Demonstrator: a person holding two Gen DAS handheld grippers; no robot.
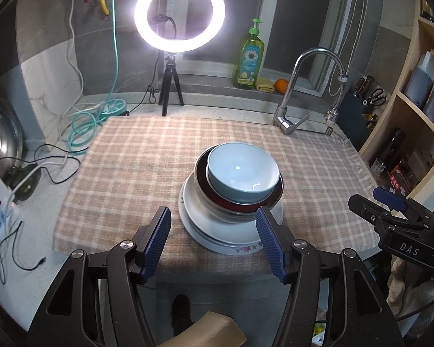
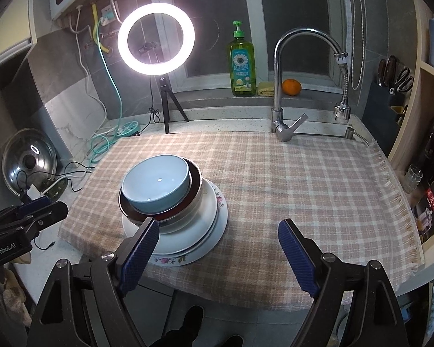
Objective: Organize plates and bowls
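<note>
With the blue bowl [image 1: 241,173] nested in the dark bowl [image 1: 205,179] atop the white plates [image 1: 211,225] on the tabletop [image 1: 124,173], your stacking looks done; both the left hand-held gripper [image 1: 212,241] and the right hand-held gripper [image 2: 218,256] hang wide, empty.

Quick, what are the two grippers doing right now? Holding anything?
Left gripper: open, holding nothing.
Right gripper: open, holding nothing.

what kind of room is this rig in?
Most likely a home kitchen: a faucet at the counter's back edge, a dish soap bottle on the sill, a knife block at right, and stacked bowls and plates on a checked cloth.
</note>
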